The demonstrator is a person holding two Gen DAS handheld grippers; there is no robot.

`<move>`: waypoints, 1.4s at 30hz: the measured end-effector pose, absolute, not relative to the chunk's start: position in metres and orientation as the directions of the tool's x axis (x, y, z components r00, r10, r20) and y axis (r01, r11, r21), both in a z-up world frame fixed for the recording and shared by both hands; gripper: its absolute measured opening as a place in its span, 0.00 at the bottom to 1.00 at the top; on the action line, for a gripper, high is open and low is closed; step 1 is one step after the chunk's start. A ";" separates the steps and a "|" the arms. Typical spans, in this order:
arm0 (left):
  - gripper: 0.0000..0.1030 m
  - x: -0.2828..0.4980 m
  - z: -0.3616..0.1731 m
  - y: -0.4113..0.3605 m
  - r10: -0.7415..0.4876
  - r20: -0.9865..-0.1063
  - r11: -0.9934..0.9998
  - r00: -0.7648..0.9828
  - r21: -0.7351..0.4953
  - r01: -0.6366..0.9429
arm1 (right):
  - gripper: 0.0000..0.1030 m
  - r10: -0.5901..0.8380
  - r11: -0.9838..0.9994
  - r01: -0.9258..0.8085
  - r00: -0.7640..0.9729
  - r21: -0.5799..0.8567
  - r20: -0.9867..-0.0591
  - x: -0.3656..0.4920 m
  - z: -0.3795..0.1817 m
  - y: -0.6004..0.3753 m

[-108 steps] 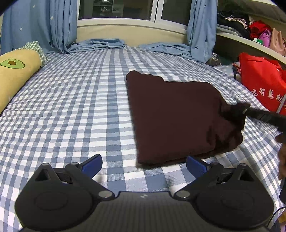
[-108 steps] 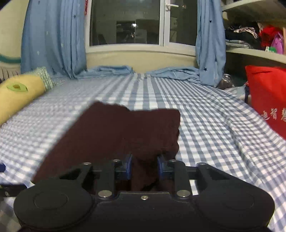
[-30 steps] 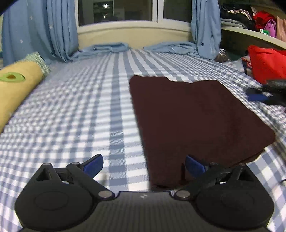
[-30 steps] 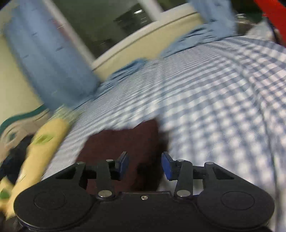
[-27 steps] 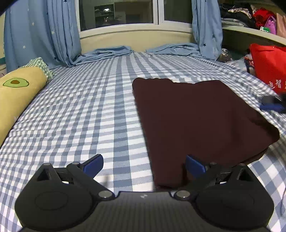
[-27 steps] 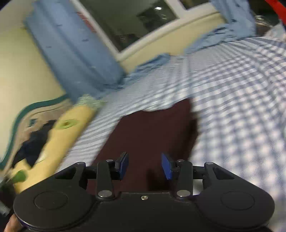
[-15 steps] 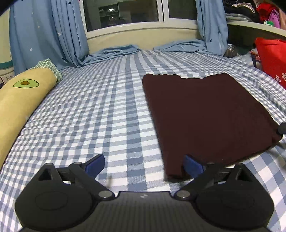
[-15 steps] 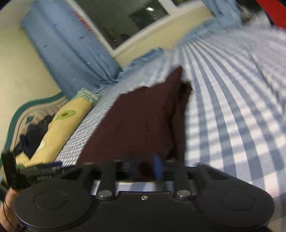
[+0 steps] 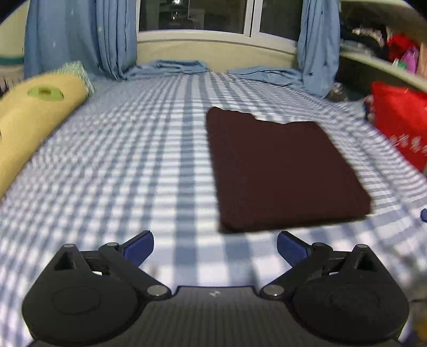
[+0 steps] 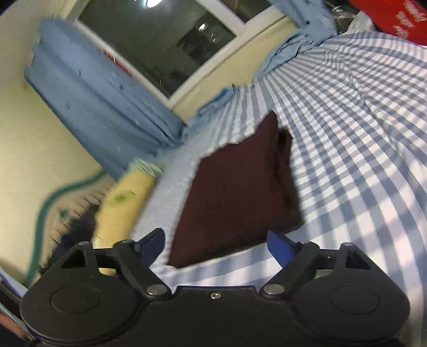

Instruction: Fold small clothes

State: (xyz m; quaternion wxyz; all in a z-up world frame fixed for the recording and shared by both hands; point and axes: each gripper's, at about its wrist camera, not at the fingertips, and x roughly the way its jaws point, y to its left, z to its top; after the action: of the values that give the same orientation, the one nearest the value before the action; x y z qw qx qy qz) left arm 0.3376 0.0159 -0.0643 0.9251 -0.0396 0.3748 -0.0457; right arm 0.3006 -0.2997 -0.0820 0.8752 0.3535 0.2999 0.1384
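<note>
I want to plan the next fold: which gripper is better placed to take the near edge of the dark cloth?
Probably the right gripper: its jaws have just opened, and the cloth edge lies between its tips. The left gripper, open too, sits back from the cloth.

Bedsheet (image 9: 133,173) open left of folded cloth (image 9: 280,173) — pillow (image 9: 32,120) bounds far left.

A long yellow bolster pillow with an avocado print (image 9: 29,117) lies along the left edge of the blue-and-white checked bedsheet (image 9: 149,160). Blue star-dotted curtains (image 9: 80,37) frame the dark window (image 9: 197,13). A red fabric bag (image 9: 400,117) sits at right.
</note>
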 end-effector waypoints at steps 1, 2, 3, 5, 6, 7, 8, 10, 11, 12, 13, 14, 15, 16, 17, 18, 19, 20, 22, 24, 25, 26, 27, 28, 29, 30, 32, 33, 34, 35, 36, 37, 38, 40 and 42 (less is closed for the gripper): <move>0.99 0.329 -0.061 0.016 -0.129 -0.691 0.990 0.711 -0.130 0.053 | 0.94 0.442 0.713 -0.035 0.798 0.700 -0.410 0.290 -0.071 -0.298; 0.99 0.321 -0.057 0.015 -0.136 -0.694 0.988 0.707 -0.148 0.045 | 1.00 0.422 0.720 -0.036 0.815 0.693 -0.397 0.278 -0.061 -0.294; 0.99 0.316 -0.055 0.016 -0.145 -0.694 0.986 0.705 -0.162 0.044 | 0.99 0.400 0.732 -0.033 0.830 0.681 -0.390 0.268 -0.053 -0.289; 0.99 0.305 -0.049 0.017 -0.167 -0.685 0.981 0.709 -0.188 0.050 | 0.99 0.381 0.759 -0.039 0.836 0.650 -0.395 0.257 -0.043 -0.280; 0.99 0.298 -0.045 0.017 -0.169 -0.678 0.981 0.715 -0.188 0.053 | 0.99 0.376 0.774 -0.042 0.833 0.632 -0.406 0.254 -0.039 -0.276; 0.99 0.294 -0.042 0.016 -0.166 -0.671 0.981 0.723 -0.184 0.055 | 0.99 0.371 0.787 -0.041 0.829 0.616 -0.418 0.252 -0.037 -0.272; 0.99 0.291 -0.039 0.016 -0.164 -0.663 0.982 0.730 -0.177 0.060 | 0.99 0.367 0.798 -0.042 0.825 0.601 -0.429 0.250 -0.036 -0.268; 0.99 0.285 -0.033 0.014 -0.157 -0.652 0.984 0.742 -0.163 0.066 | 0.99 0.369 0.809 -0.045 0.815 0.585 -0.446 0.249 -0.036 -0.263; 0.99 0.283 -0.030 0.013 -0.156 -0.645 0.985 0.748 -0.156 0.071 | 0.99 0.367 0.813 -0.041 0.810 0.581 -0.456 0.249 -0.036 -0.260; 0.99 0.283 -0.027 0.009 -0.159 -0.639 0.985 0.753 -0.150 0.080 | 0.99 0.368 0.814 -0.038 0.806 0.580 -0.463 0.249 -0.037 -0.259; 0.99 0.281 -0.025 0.008 -0.161 -0.635 0.985 0.756 -0.149 0.085 | 0.99 0.370 0.814 -0.039 0.804 0.580 -0.466 0.246 -0.039 -0.257; 0.99 0.281 -0.024 0.007 -0.165 -0.633 0.984 0.756 -0.153 0.087 | 0.99 0.371 0.816 -0.041 0.802 0.577 -0.468 0.246 -0.041 -0.255; 0.99 0.281 -0.023 0.007 -0.171 -0.632 0.983 0.756 -0.161 0.088 | 0.99 0.370 0.819 -0.040 0.800 0.573 -0.473 0.247 -0.042 -0.254; 0.99 0.282 -0.023 0.007 -0.175 -0.631 0.982 0.755 -0.167 0.088 | 0.99 0.367 0.824 -0.040 0.797 0.566 -0.479 0.248 -0.044 -0.253; 0.99 0.284 -0.024 0.007 -0.180 -0.632 0.981 0.754 -0.171 0.090 | 0.99 0.367 0.828 -0.041 0.795 0.560 -0.484 0.249 -0.044 -0.253; 0.99 0.285 -0.025 0.005 -0.182 -0.633 0.981 0.753 -0.172 0.093 | 0.99 0.366 0.832 -0.043 0.792 0.554 -0.488 0.251 -0.044 -0.253; 0.99 0.287 -0.026 0.005 -0.182 -0.634 0.981 0.752 -0.172 0.092 | 0.99 0.367 0.835 -0.048 0.790 0.548 -0.490 0.254 -0.044 -0.253; 0.99 0.291 -0.028 0.005 -0.183 -0.633 0.981 0.752 -0.171 0.095 | 0.99 0.370 0.839 -0.057 0.789 0.540 -0.491 0.257 -0.044 -0.254; 0.99 0.300 -0.034 0.004 -0.213 -0.625 0.975 0.751 -0.184 0.123 | 0.99 0.373 0.853 -0.088 0.792 0.514 -0.483 0.266 -0.041 -0.257; 0.99 0.316 -0.042 0.009 -0.286 -0.604 0.956 0.744 -0.231 0.180 | 0.99 0.389 0.869 -0.143 0.789 0.473 -0.476 0.283 -0.040 -0.262; 0.99 0.328 -0.047 0.013 -0.324 -0.600 0.943 0.732 -0.263 0.202 | 0.99 0.399 0.878 -0.173 0.780 0.446 -0.483 0.295 -0.040 -0.265; 0.99 0.344 -0.053 0.021 -0.353 -0.602 0.931 0.716 -0.303 0.204 | 0.99 0.402 0.887 -0.196 0.775 0.418 -0.488 0.308 -0.041 -0.269; 0.99 0.357 -0.059 0.025 -0.369 -0.599 0.923 0.711 -0.327 0.203 | 0.99 0.396 0.897 -0.212 0.778 0.389 -0.489 0.324 -0.043 -0.274; 0.99 0.370 -0.064 0.031 -0.381 -0.595 0.917 0.708 -0.344 0.204 | 0.99 0.396 0.902 -0.225 0.771 0.369 -0.498 0.341 -0.045 -0.280; 0.99 0.386 -0.071 0.036 -0.386 -0.594 0.912 0.706 -0.358 0.198 | 0.98 0.386 0.908 -0.219 0.771 0.357 -0.507 0.356 -0.049 -0.286; 0.99 0.398 -0.077 0.039 -0.391 -0.595 0.909 0.702 -0.369 0.194 | 0.98 0.378 0.911 -0.211 0.771 0.354 -0.512 0.373 -0.053 -0.294; 0.99 0.426 -0.092 0.046 -0.421 -0.611 0.892 0.670 -0.414 0.183 | 0.96 0.399 0.902 -0.212 0.744 0.377 -0.537 0.407 -0.067 -0.308; 0.99 0.437 -0.100 0.048 -0.434 -0.619 0.884 0.654 -0.434 0.176 | 0.96 0.400 0.901 -0.200 0.727 0.385 -0.558 0.423 -0.076 -0.314; 0.99 0.447 -0.108 0.049 -0.452 -0.625 0.873 0.637 -0.456 0.172 | 0.94 0.405 0.899 -0.193 0.708 0.393 -0.578 0.436 -0.085 -0.318; 0.98 0.455 -0.115 0.049 -0.464 -0.631 0.865 0.622 -0.473 0.166 | 0.94 0.407 0.898 -0.183 0.692 0.401 -0.596 0.448 -0.094 -0.323; 0.98 0.462 -0.121 0.048 -0.470 -0.638 0.862 0.611 -0.479 0.163 | 0.94 0.410 0.895 -0.170 0.677 0.412 -0.611 0.458 -0.103 -0.326; 0.98 0.468 -0.127 0.046 -0.463 -0.647 0.867 0.606 -0.473 0.157 | 0.94 0.418 0.890 -0.159 0.659 0.427 -0.625 0.467 -0.111 -0.329; 0.97 0.472 -0.132 0.045 -0.454 -0.652 0.872 0.607 -0.466 0.151 | 0.94 0.425 0.885 -0.149 0.644 0.440 -0.637 0.474 -0.119 -0.332; 0.97 0.478 -0.141 0.043 -0.459 -0.647 0.868 0.609 -0.471 0.154 | 0.94 0.448 0.874 -0.151 0.619 0.462 -0.645 0.482 -0.129 -0.334; 0.97 0.479 -0.144 0.041 -0.470 -0.632 0.866 0.616 -0.466 0.182 | 0.93 0.482 0.858 -0.174 0.595 0.483 -0.643 0.486 -0.135 -0.333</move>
State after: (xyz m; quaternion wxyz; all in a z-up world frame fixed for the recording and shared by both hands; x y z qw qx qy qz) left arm 0.4790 0.0405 -0.1435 0.8804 -0.1813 0.3972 -0.1850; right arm 0.4861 -0.3335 -0.1350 0.8729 0.1886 0.4089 0.1878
